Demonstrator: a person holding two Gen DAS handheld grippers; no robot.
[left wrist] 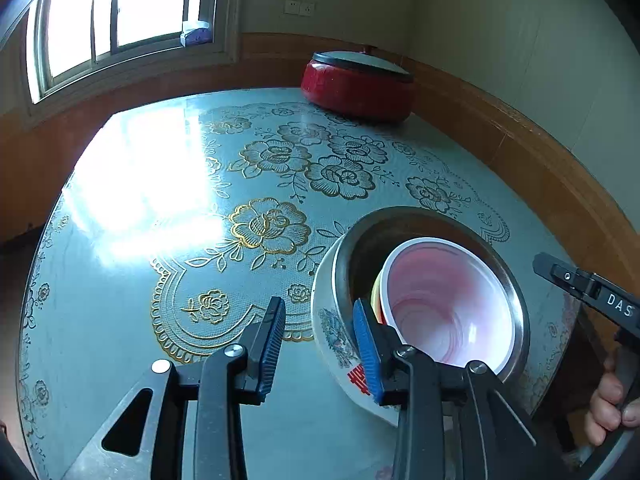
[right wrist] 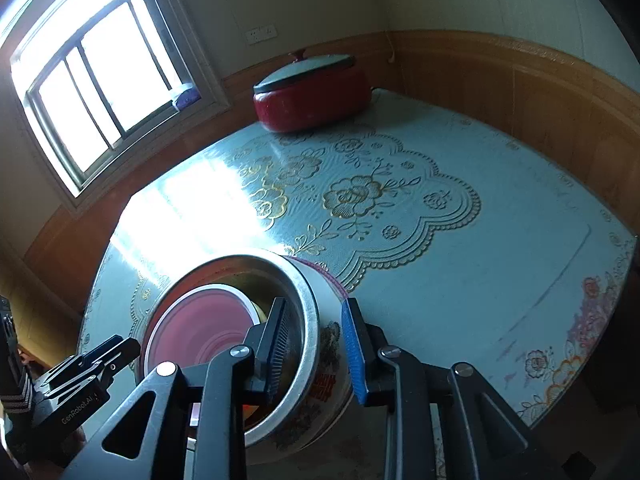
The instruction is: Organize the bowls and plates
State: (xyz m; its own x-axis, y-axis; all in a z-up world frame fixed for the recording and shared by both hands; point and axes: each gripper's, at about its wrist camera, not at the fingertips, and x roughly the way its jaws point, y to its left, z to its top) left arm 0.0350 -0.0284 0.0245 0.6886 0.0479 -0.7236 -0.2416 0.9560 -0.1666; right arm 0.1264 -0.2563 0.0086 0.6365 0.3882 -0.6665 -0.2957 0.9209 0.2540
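Black fingers with blue ribbed pads fill the near edge of both wrist views. On the left tool the jaws stand partly apart, one pad on each side of the near-left wall of the enamel basin, neither pad pressing on it. On the right tool the jaws likewise straddle the basin's right rim, one finger inside and one outside, with clear gaps, so nothing is gripped. That floral-printed basin sits on the near part of the tabletop, a steel bowl nested in it, and inside that a white bowl with a pink interior; a yellow edge shows beside it. Far across the flowered cloth, a red lidded pot rests near the wooden wall panel. Fingers of a hand show at the right edge of the left view.
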